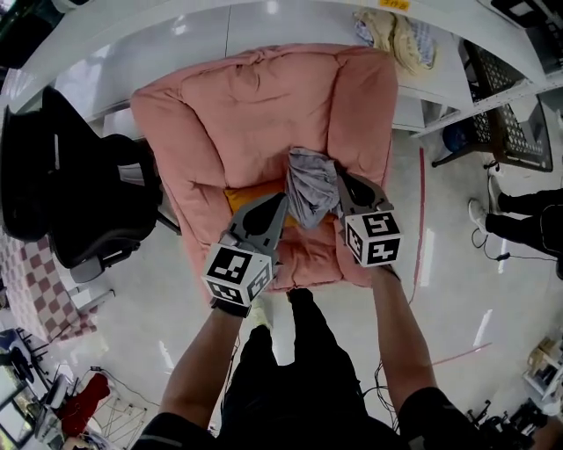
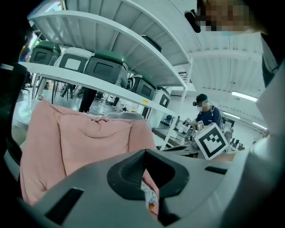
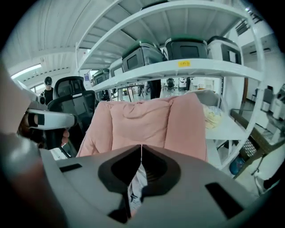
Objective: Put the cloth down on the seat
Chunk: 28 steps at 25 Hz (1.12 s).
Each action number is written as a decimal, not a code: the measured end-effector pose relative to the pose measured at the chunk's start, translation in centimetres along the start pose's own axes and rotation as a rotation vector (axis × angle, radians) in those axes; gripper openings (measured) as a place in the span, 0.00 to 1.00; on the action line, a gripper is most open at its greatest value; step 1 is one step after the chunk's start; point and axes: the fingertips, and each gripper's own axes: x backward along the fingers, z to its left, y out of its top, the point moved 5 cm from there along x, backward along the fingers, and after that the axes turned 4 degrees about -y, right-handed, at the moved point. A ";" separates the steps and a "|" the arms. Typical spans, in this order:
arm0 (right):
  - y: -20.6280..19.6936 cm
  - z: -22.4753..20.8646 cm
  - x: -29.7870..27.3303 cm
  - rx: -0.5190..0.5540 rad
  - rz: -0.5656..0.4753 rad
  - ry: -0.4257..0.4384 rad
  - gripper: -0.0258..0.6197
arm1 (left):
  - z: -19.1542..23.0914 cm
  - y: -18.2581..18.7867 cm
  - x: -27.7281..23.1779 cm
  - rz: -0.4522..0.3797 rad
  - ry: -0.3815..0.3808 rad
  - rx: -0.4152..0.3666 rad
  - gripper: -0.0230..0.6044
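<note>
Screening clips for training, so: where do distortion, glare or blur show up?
Head view: shelf edge bows, lamp glare streaks the floor. Left gripper view: shelves curve, dark corners, left tool slightly soft. Right gripper view: same bowing, black rim.

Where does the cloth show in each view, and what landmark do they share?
Head view: cloth at centre, hanging from the right hand-held gripper over the seat.
Left gripper view: cloth a sliver, low centre, seen through the jaw gap.
Right gripper view: cloth low centre, pinched between the jaws.
Shared landmark: the pink seat.
</note>
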 end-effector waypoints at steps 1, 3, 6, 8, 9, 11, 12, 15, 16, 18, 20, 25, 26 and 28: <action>0.5 -0.1 0.9 -0.009 -0.018 -0.012 0.05 | -0.3 0.4 0.1 -0.003 -0.002 0.003 0.04; 1.4 0.1 2.8 -0.028 -0.055 -0.025 0.05 | -1.1 1.3 0.7 -0.016 -0.014 0.005 0.04; 2.8 1.3 5.6 -0.043 -0.104 -0.025 0.05 | -1.9 2.6 2.2 -0.031 -0.030 0.011 0.04; 3.8 2.2 7.7 -0.052 -0.133 -0.022 0.05 | -2.4 3.4 3.4 -0.040 -0.036 0.019 0.04; 4.3 2.6 8.7 -0.059 -0.148 -0.025 0.05 | -2.7 3.8 4.0 -0.047 -0.043 0.022 0.04; 5.2 3.3 10.6 -0.070 -0.178 -0.040 0.05 | -3.4 4.5 5.1 -0.058 -0.058 0.020 0.04; 5.4 3.7 11.4 -0.074 -0.190 -0.048 0.05 | -3.7 4.7 5.8 -0.060 -0.063 0.016 0.04; 6.0 5.3 14.0 -0.086 -0.222 -0.058 0.05 | -4.6 5.4 8.0 -0.054 -0.069 0.019 0.04; 6.3 5.9 14.9 -0.089 -0.233 -0.060 0.05 | -4.9 5.8 8.8 -0.052 -0.074 0.021 0.04; 7.0 7.0 16.7 -0.084 -0.254 -0.065 0.05 | -5.4 6.7 10.3 -0.050 -0.077 0.014 0.04; 7.7 8.1 18.5 -0.069 -0.276 -0.074 0.05 | -5.9 7.7 11.9 -0.051 -0.072 -0.006 0.04; 9.9 10.8 22.6 -0.054 -0.335 -0.098 0.05 | -7.2 10.4 15.9 -0.072 -0.063 -0.039 0.04; 10.3 11.4 23.4 -0.051 -0.345 -0.102 0.05 | -7.5 10.9 16.8 -0.082 -0.062 -0.046 0.04; 10.9 12.5 24.8 -0.045 -0.363 -0.109 0.05 | -8.1 11.8 18.3 -0.102 -0.065 -0.056 0.04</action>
